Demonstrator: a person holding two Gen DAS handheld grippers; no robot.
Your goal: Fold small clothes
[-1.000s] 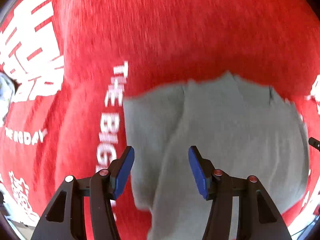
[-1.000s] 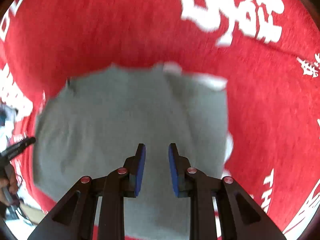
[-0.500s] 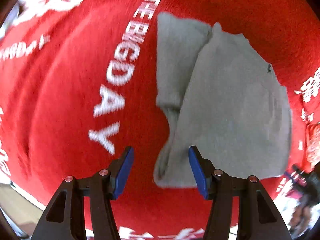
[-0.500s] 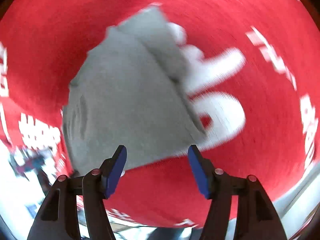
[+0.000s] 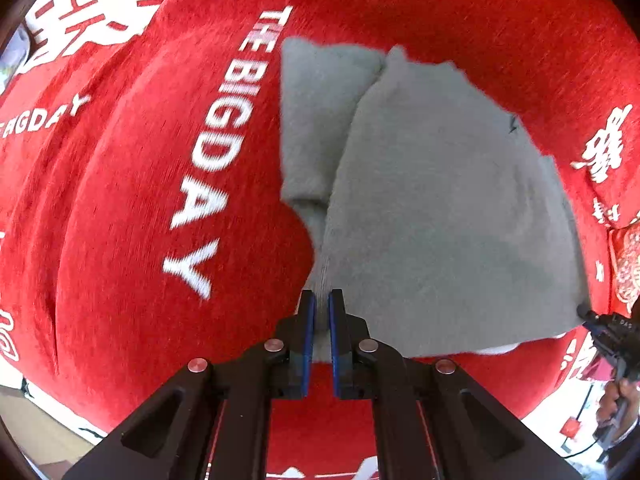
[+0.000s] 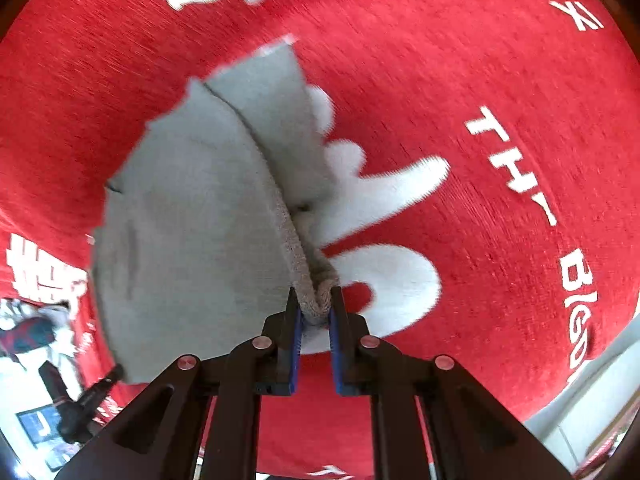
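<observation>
A small grey garment (image 5: pixel 436 216) lies folded on a red cloth with white lettering (image 5: pixel 120 200). In the left wrist view my left gripper (image 5: pixel 322 308) is shut on the garment's near left corner. In the right wrist view the garment (image 6: pixel 192 220) spreads left of centre, and my right gripper (image 6: pixel 315 308) is shut on its near right corner, where the fabric bunches between the blue pads. The other gripper shows small at the far corner in each view: the right one (image 5: pixel 600 326) and the left one (image 6: pixel 108 380).
The red cloth (image 6: pixel 500 100) covers the whole work surface and drapes over its near edge. Beyond the edge sits floor clutter at the lower left of the right wrist view (image 6: pixel 32 332). A patterned red item (image 5: pixel 626 268) lies at the right edge of the left wrist view.
Both grippers were open half a second ago, hovering near the garment's near corners. Now both have closed on those corners. A second ago they were over the garment's middle.
</observation>
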